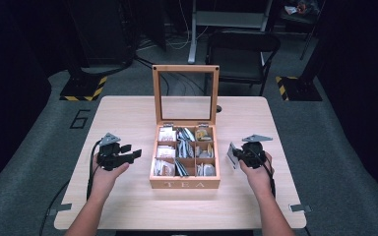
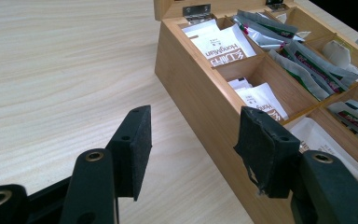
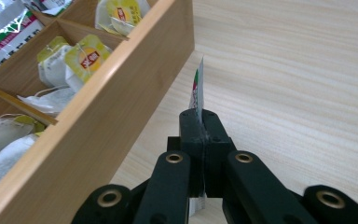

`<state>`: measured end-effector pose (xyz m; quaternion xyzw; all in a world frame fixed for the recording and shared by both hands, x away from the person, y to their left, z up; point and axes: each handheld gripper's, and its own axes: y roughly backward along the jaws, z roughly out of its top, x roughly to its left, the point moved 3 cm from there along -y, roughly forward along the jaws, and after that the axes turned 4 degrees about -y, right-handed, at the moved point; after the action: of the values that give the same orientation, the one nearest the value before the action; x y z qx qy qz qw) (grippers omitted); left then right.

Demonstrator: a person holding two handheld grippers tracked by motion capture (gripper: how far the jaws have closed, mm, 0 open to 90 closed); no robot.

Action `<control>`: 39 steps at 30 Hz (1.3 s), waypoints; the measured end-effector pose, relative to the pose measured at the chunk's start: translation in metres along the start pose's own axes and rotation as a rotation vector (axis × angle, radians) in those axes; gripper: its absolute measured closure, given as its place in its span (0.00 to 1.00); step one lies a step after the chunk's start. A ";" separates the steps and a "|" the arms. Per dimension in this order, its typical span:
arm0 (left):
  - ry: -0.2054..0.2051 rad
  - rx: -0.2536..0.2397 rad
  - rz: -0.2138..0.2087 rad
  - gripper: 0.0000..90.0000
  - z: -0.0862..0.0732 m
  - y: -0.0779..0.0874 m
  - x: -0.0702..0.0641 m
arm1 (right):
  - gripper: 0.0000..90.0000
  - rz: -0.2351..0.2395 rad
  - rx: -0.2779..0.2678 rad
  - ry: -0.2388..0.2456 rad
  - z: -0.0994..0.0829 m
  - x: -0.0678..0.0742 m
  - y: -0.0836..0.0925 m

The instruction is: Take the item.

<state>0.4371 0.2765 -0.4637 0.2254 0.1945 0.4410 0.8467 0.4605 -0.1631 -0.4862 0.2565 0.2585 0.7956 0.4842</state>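
A wooden tea box (image 1: 185,184) marked TEA stands at the table's middle, its glass lid (image 1: 185,94) upright. Its compartments hold white packets (image 2: 223,46), grey-green sachets (image 2: 303,60) and yellow-tagged tea bags (image 3: 86,58). My right gripper (image 1: 239,156) hovers just right of the box, shut on a flat tea packet (image 3: 197,91) held edge-on (image 1: 232,155), close above the tabletop. My left gripper (image 1: 134,154) is left of the box, jaws open and empty; in the left gripper view (image 2: 193,149) the gap frames the box's side wall (image 2: 205,107).
The light wooden table (image 1: 128,196) has bare room on both sides of the box and in front of it. Beyond the far edge stand a black chair (image 1: 241,49) and floor stands with yellow-black striped bases (image 1: 84,88). Cables trail off the near left edge.
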 end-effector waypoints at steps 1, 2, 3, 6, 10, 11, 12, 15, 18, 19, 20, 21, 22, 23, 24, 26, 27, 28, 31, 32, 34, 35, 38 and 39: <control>0.002 -0.002 0.001 0.50 0.000 0.000 0.000 | 0.99 0.000 -0.002 0.002 0.000 -0.002 -0.001; 0.003 -0.001 0.001 0.50 0.000 0.000 0.000 | 0.99 0.000 -0.001 -0.005 -0.001 -0.004 -0.002; 0.003 -0.001 0.002 0.50 0.000 0.000 0.000 | 0.99 0.001 0.002 -0.014 -0.002 -0.005 -0.002; 0.002 -0.001 0.001 0.50 0.000 0.000 0.000 | 0.99 -0.007 0.004 -0.025 -0.004 -0.011 -0.004; 0.001 0.002 0.001 0.50 0.000 0.000 0.000 | 0.98 -0.030 0.003 -0.040 -0.006 -0.018 -0.003; 0.001 0.002 0.001 0.50 0.000 0.000 0.000 | 0.97 -0.035 0.005 -0.045 -0.007 -0.021 -0.003; 0.001 0.003 0.001 0.50 0.000 0.000 0.000 | 0.97 -0.037 0.006 -0.049 -0.007 -0.023 -0.003; 0.002 0.003 0.002 0.50 0.000 0.000 0.001 | 0.95 -0.050 0.010 -0.066 -0.009 -0.030 -0.004; 0.003 -0.002 0.005 0.50 -0.001 -0.001 0.000 | 0.94 -0.058 0.024 -0.101 -0.012 -0.037 -0.004; 0.003 -0.006 0.008 0.50 -0.001 -0.001 0.000 | 0.93 -0.064 0.032 -0.103 -0.013 -0.040 -0.004; 0.001 0.002 0.002 0.50 -0.001 -0.001 0.000 | 0.92 -0.066 0.035 -0.105 -0.014 -0.043 -0.005; 0.002 0.002 0.002 0.50 -0.001 -0.001 0.000 | 0.91 -0.070 0.041 -0.119 -0.015 -0.045 -0.005; 0.002 0.001 0.003 0.50 -0.001 -0.001 0.000 | 0.90 -0.078 0.048 -0.133 -0.017 -0.047 -0.006; 0.001 0.001 0.003 0.50 -0.001 -0.001 0.000 | 0.90 -0.080 0.047 -0.124 -0.017 -0.049 -0.006; 0.001 -0.002 0.007 0.50 -0.001 -0.001 0.000 | 0.90 -0.085 0.049 -0.129 -0.018 -0.050 -0.006; 0.002 -0.006 0.010 0.50 -0.001 -0.001 0.000 | 0.90 -0.090 0.051 -0.139 -0.019 -0.053 -0.005; 0.001 0.004 0.003 0.50 -0.001 0.000 0.001 | 0.90 -0.089 0.053 -0.143 -0.019 -0.054 -0.005; 0.001 0.002 0.004 0.50 -0.001 -0.001 0.001 | 0.89 -0.087 0.053 -0.142 -0.019 -0.054 -0.005; 0.000 0.002 0.004 0.50 -0.001 -0.001 0.000 | 0.87 -0.095 0.057 -0.146 -0.020 -0.055 -0.006; 0.000 0.002 0.004 0.50 -0.001 -0.001 0.000 | 0.85 -0.095 0.057 -0.146 -0.020 -0.055 -0.006; 0.000 0.002 0.005 0.50 -0.001 -0.001 0.000 | 0.78 -0.091 0.056 -0.154 -0.020 -0.056 -0.006; 0.000 0.002 0.004 0.50 -0.001 -0.001 0.000 | 0.75 -0.093 0.062 -0.151 -0.020 -0.056 -0.006; 0.002 -0.007 0.010 0.50 -0.001 -0.001 0.000 | 0.66 -0.127 0.049 -0.148 -0.020 -0.056 -0.006; 0.001 -0.003 0.006 0.50 -0.001 -0.001 0.000 | 0.64 -0.133 0.045 -0.144 -0.020 -0.056 -0.005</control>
<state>0.4373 0.2764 -0.4646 0.2246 0.1936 0.4440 0.8455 0.4733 -0.2150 -0.5131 0.3061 0.2571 0.7351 0.5475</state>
